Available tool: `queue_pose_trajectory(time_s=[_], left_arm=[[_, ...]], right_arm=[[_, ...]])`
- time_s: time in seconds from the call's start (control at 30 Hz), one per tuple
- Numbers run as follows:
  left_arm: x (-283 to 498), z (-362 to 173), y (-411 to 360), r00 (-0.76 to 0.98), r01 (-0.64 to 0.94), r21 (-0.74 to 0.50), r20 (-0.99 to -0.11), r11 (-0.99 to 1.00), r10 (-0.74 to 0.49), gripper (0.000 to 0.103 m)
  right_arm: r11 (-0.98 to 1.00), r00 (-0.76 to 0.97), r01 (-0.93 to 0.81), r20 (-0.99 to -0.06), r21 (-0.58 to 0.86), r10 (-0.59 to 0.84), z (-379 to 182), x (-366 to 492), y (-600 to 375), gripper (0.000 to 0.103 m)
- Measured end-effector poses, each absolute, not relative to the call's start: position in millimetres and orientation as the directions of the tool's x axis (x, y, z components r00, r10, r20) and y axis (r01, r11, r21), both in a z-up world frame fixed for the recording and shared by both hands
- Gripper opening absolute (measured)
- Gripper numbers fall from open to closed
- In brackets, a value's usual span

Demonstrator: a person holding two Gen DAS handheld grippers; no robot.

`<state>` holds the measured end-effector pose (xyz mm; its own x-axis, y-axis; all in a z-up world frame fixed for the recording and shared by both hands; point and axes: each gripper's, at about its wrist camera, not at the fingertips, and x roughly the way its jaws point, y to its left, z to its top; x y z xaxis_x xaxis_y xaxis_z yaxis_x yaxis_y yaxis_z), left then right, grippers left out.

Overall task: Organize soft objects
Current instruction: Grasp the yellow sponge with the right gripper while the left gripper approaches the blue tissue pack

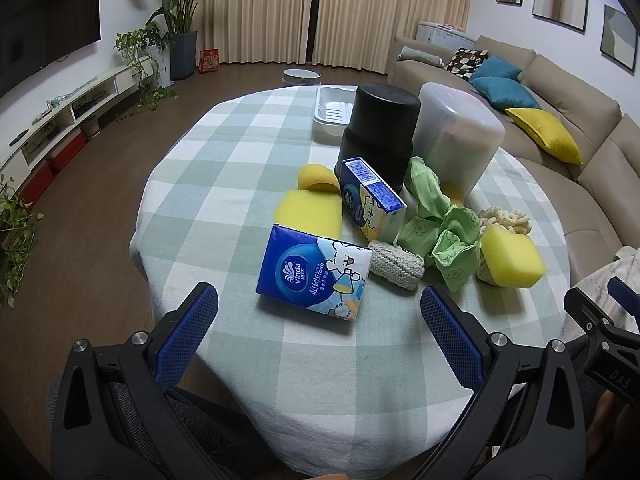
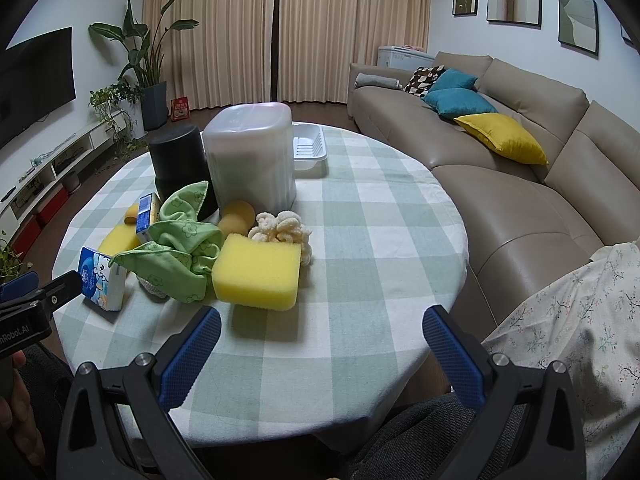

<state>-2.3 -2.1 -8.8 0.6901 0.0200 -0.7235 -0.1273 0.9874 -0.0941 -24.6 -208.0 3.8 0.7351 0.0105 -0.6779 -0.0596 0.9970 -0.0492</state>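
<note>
Both grippers, left gripper and right gripper, are spread wide and empty at my end. Nothing's sorted yet I'd say: sponge, green cloth and tissue pack sit heaped mid-table, white tray bare at 12 o'clock.

Sponge before cloth, bins behind.

On the checked table lie two tissue packs, two rectangular yellow sponges, two round orange sponges, one green cloth, two knitted scrubbers, two upturned bins and one white tray.
</note>
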Motion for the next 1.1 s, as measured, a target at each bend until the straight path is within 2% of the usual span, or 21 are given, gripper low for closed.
queue_pose_trajectory(time_s=[0.3, 0.57, 0.67, 0.83, 1.1], left_arm=[[3, -18, 2, 0.674, -0.081, -0.086, -0.739, 0.993, -0.009, 0.103], [14, -36, 26, 0.631, -0.036, -0.024, -0.776, 0.999, 0.004, 0.103], [20, -44, 30, 0.607, -0.022, -0.075, -0.793, 0.997, -0.046, 0.102], [27, -46, 27, 0.601, 0.011, -0.074, -0.796, 0.997, -0.066, 0.102], [32, -49, 32, 0.583, 0.007, -0.109, -0.807, 0.994, -0.092, 0.102]], right_arm=[[0.997, 0.734, -0.064, -0.679, -0.049, 0.013, 3, -23, -209, 0.103], [0.994, 0.700, -0.109, -0.710, -0.002, 0.075, -5, -5, -227, 0.103], [0.988, 0.670, -0.156, -0.733, 0.015, 0.117, -9, 11, -220, 0.103], [0.972, 0.609, -0.227, -0.771, 0.057, 0.187, -21, 25, -197, 0.102], [0.979, 0.557, -0.189, -0.811, 0.081, 0.175, -39, 40, -184, 0.100]])
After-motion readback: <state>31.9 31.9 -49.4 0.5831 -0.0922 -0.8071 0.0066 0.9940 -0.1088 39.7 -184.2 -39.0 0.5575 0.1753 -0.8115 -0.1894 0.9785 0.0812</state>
